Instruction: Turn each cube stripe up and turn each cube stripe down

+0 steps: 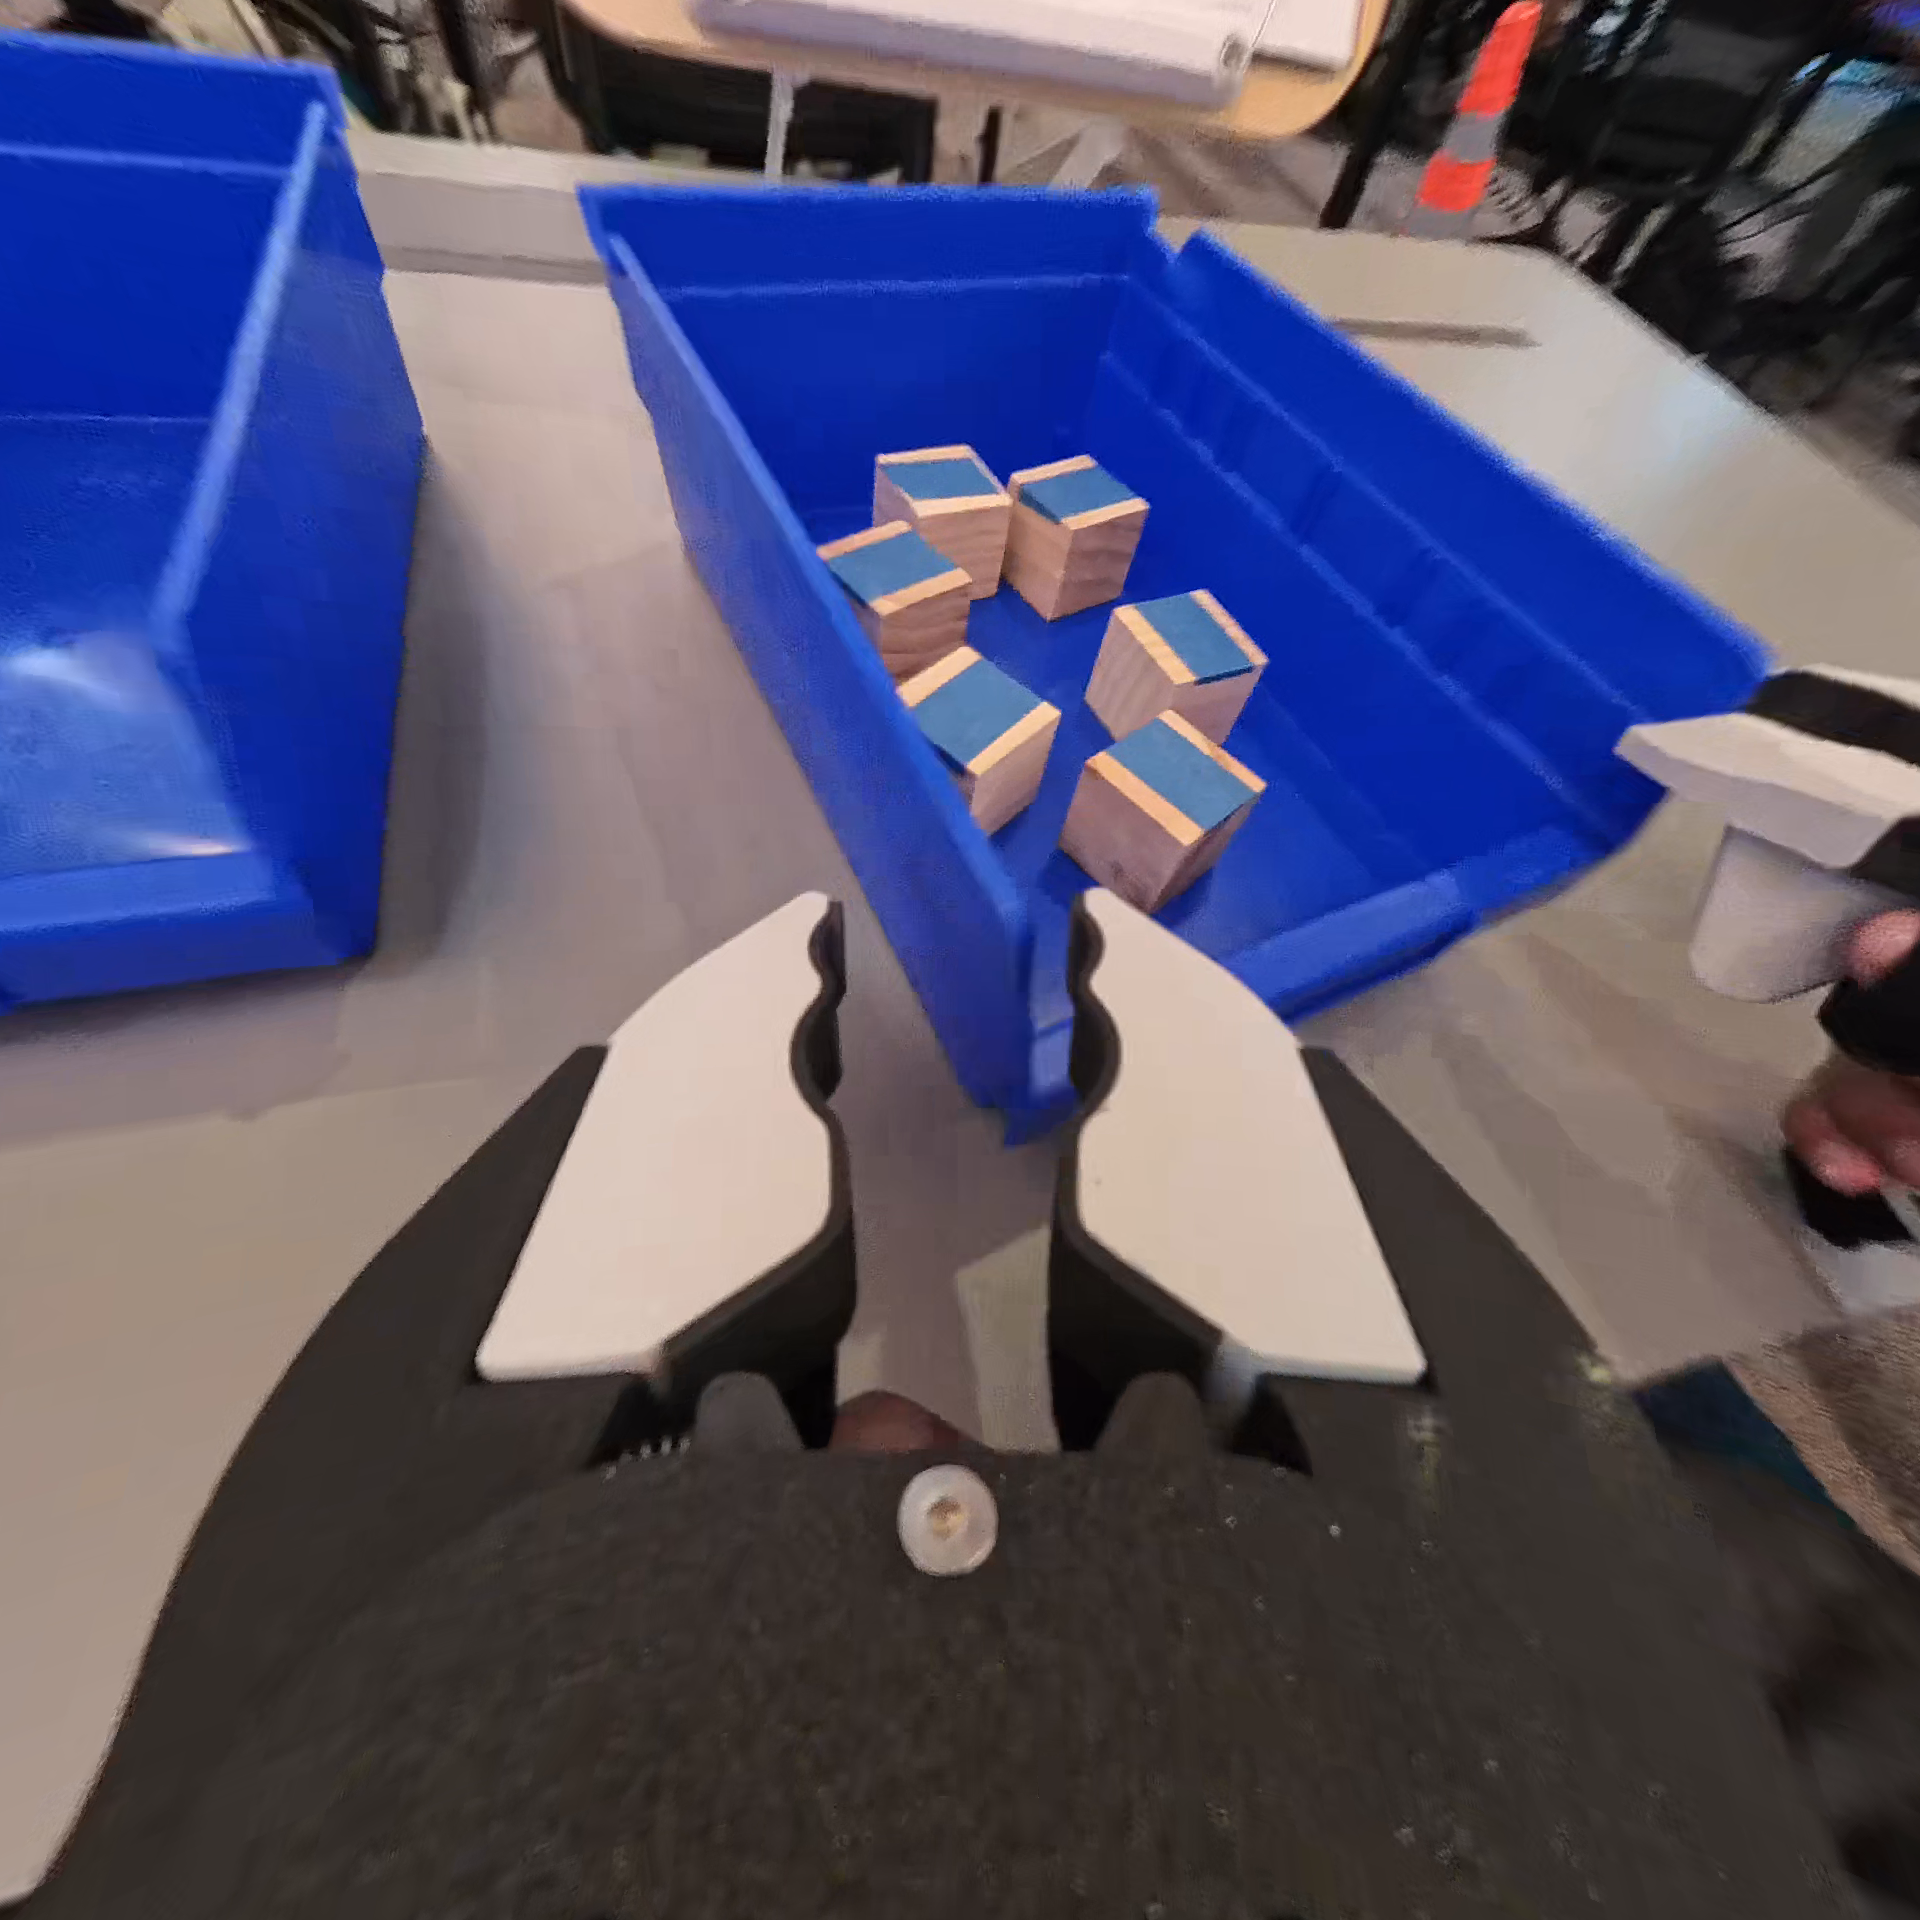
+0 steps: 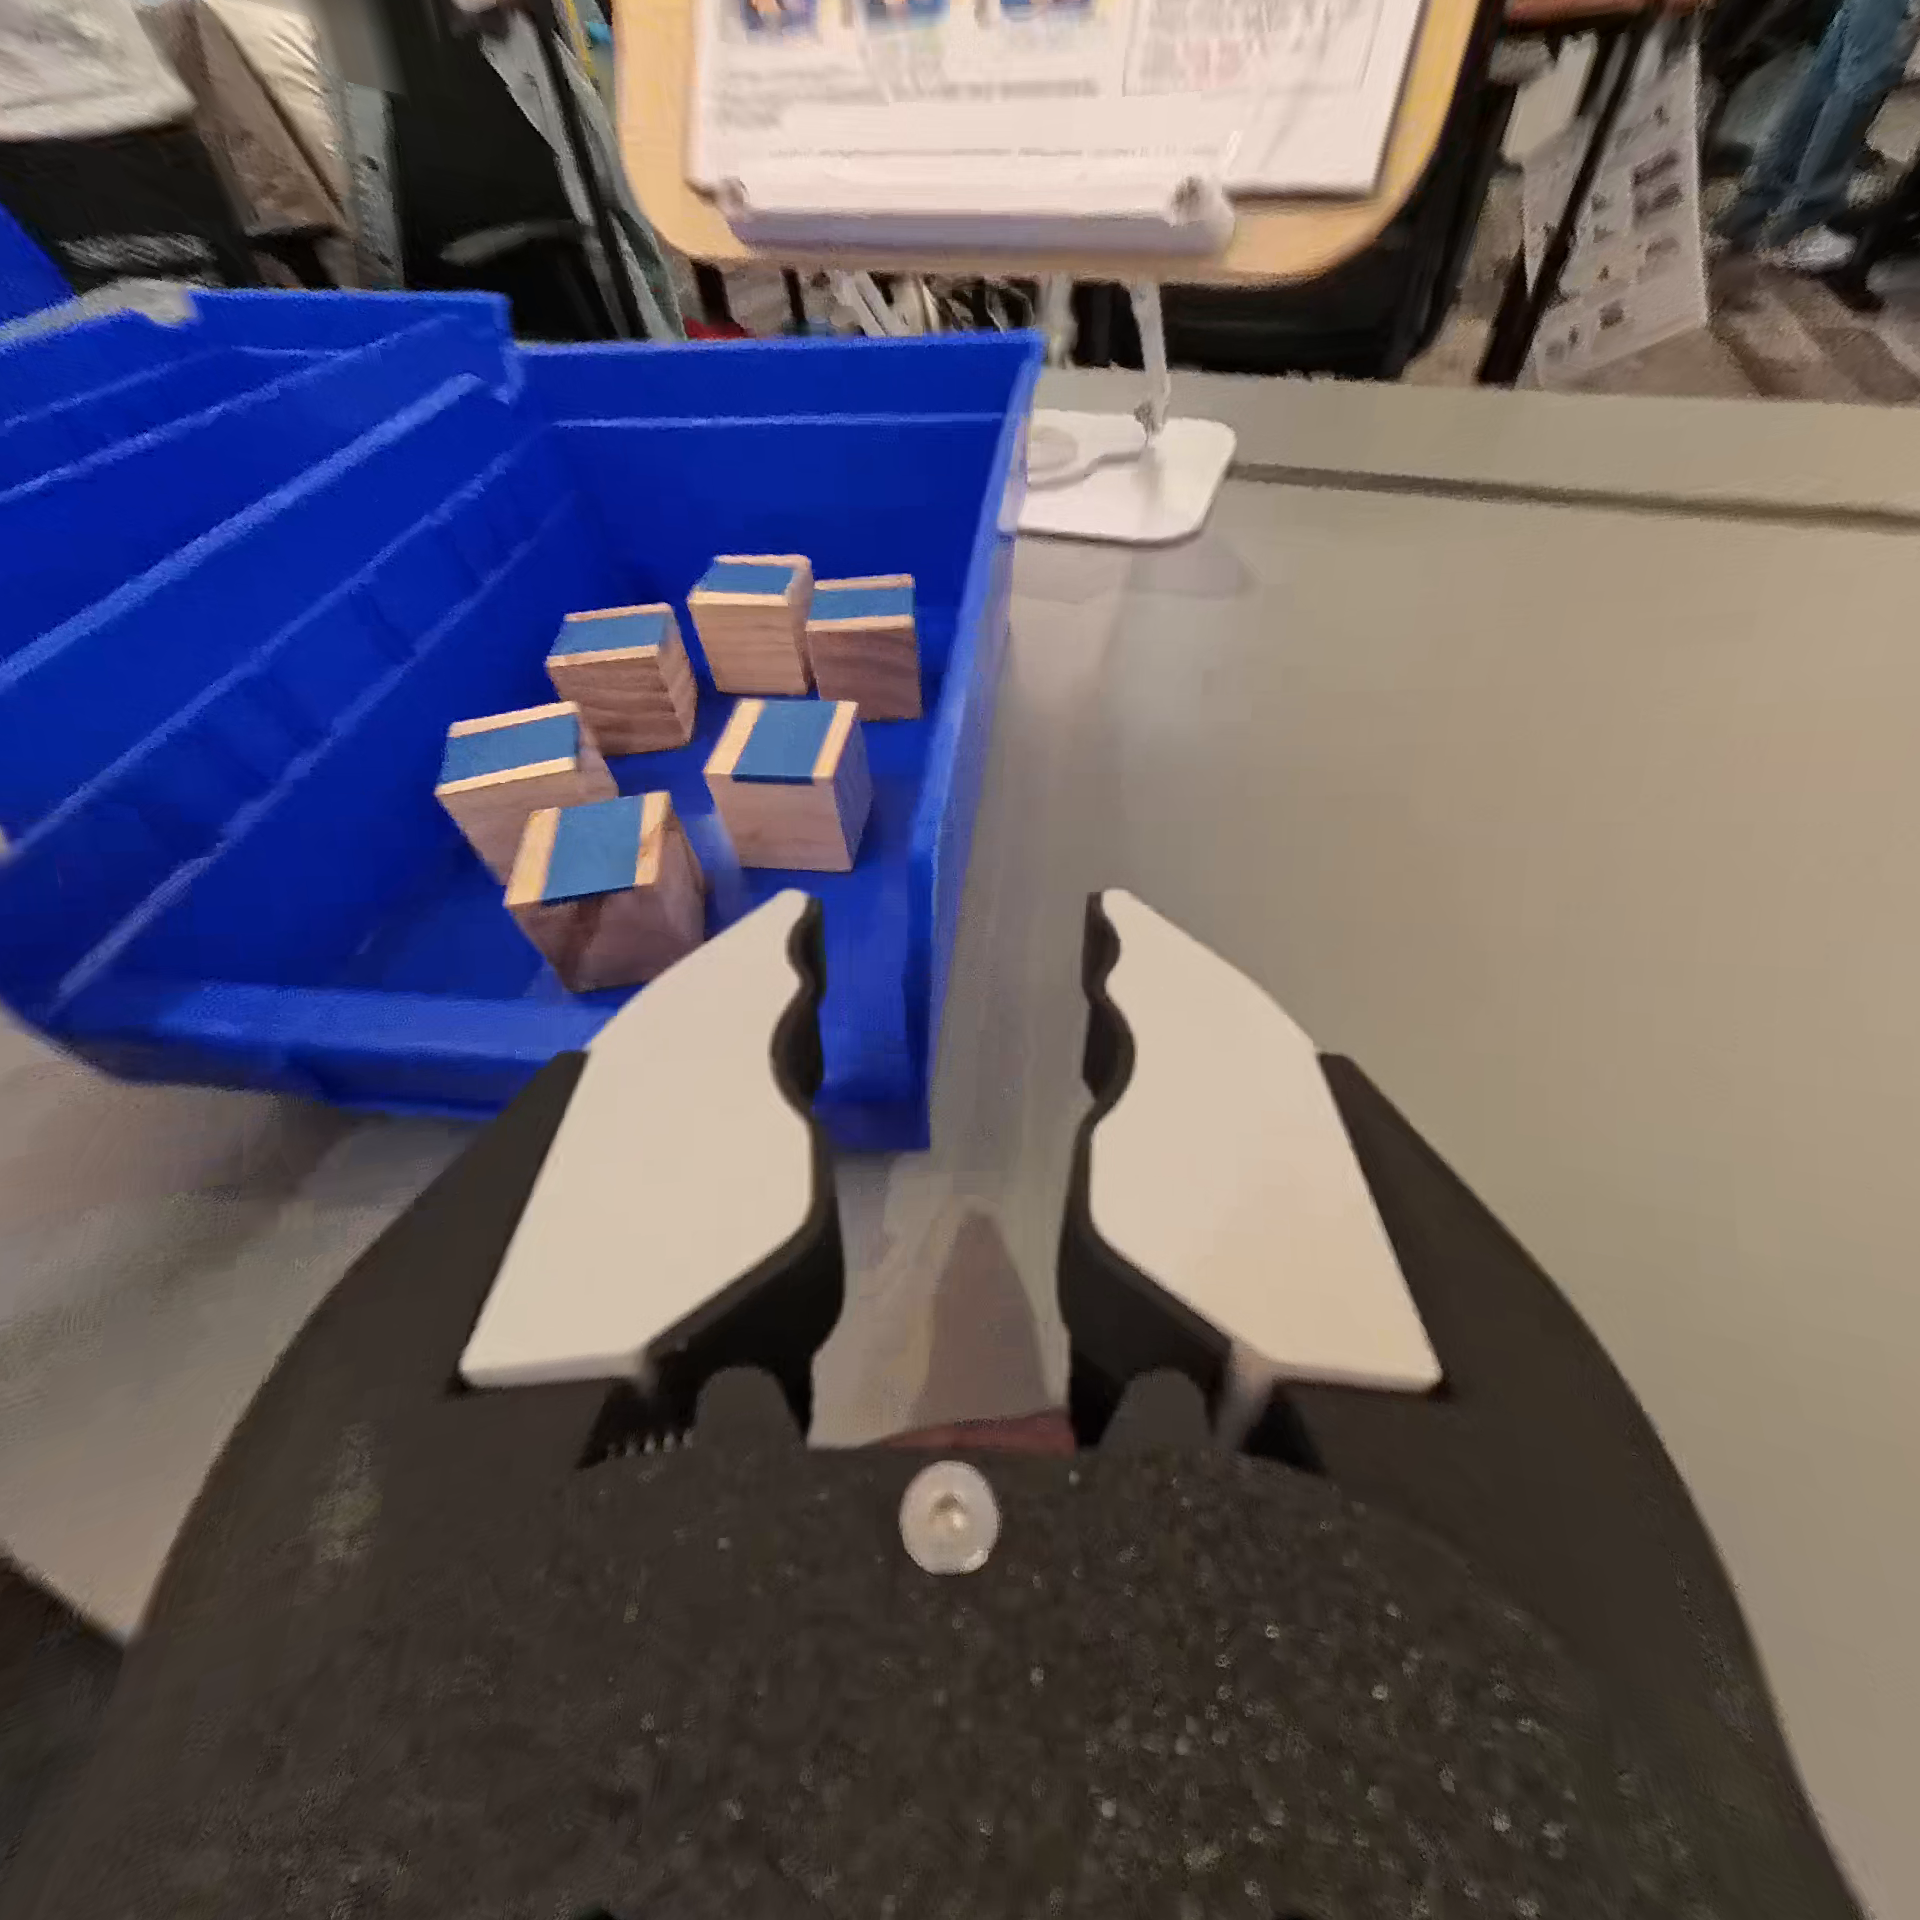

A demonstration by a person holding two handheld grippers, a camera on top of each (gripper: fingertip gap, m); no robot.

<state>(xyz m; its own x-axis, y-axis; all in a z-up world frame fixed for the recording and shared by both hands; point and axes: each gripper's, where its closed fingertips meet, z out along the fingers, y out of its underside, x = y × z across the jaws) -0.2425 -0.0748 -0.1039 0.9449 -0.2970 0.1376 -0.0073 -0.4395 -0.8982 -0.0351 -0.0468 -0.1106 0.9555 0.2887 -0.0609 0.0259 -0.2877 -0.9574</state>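
While nothing is gripped by either pair, the left tongs [image 1: 951, 925] are held open above the grey counter [image 1: 582, 748], just before the near corner of a blue bin [image 1: 1455, 644]. A second blue bin [image 1: 208, 520] is seen to the left, well apart from it. Six wooden cubes [image 1: 1158, 800] are gathered on the floor of the right-hand bin, each with its blue stripe turned up. Further right, the right tongs [image 2: 951, 920] are likewise held open, poised beside the bin's near right corner, and a white stand [image 2: 1132, 473] is set on the counter behind.
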